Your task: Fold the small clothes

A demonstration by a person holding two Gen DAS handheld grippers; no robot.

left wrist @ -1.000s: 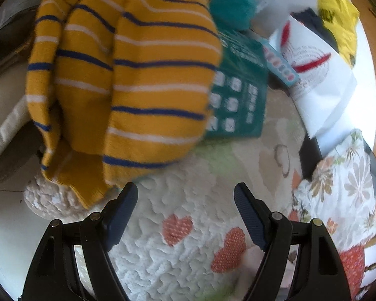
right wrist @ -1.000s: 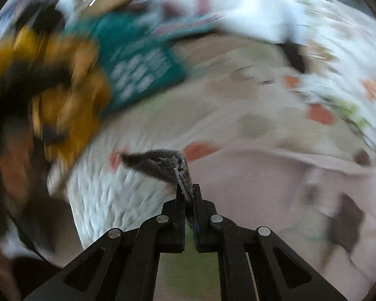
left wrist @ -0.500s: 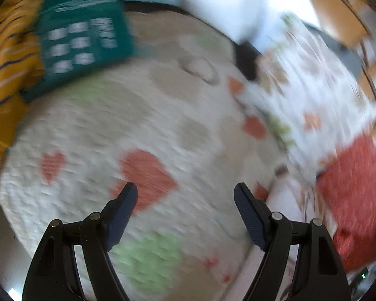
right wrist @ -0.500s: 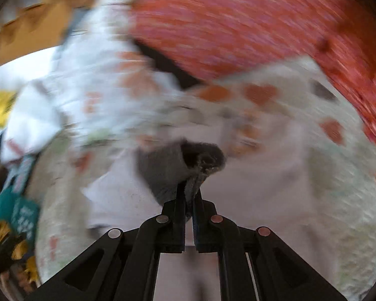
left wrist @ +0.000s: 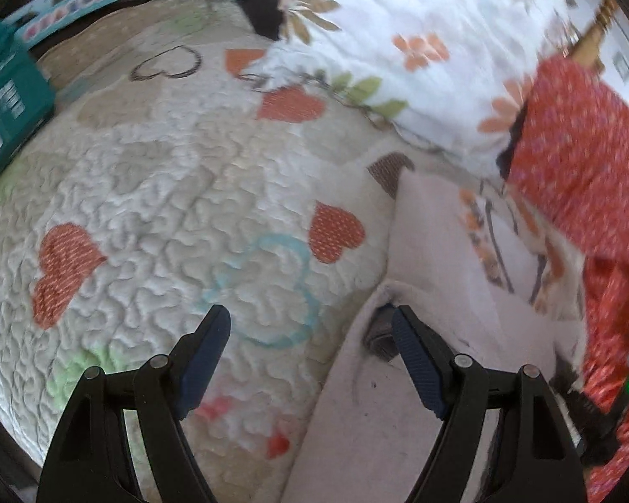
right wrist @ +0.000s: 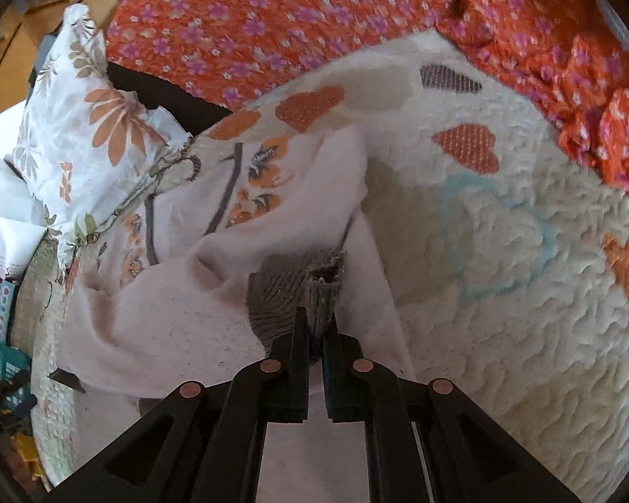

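We had the right gripper [right wrist: 315, 327] clamped shut on the grey ribbed cuff [right wrist: 297, 289] of a small pale pink garment [right wrist: 167, 318], which trailed away toward nine and ten o'clock across the heart-printed quilt [right wrist: 503, 293]. The left gripper [left wrist: 310, 343] hung with its jaws wide apart and nothing between them, over the quilt with the garment's edge at about three o'clock of it, the grey cuff just beside its right finger [left wrist: 415, 360].

We judged the main risk to be the single pinch: only the cuff was held, so a quick pull could bunch the cloth or drag it under itself instead of spreading it flat. The garment lay rumpled, with a fold running toward eleven o'clock, and folding from that state would likely give a crooked result. The floral pillow [right wrist: 84, 117] touched or overlapped the garment's far edge, as far as we could tell, and could snag it. The empty left gripper could also close on the quilt rather than the garment, since both are pale.

The right wrist view showed the grip itself and the orange flower print on the garment. The left wrist view showed instead the teal box [left wrist: 4, 100] at nine o'clock and how much bare quilt lay free for spreading.
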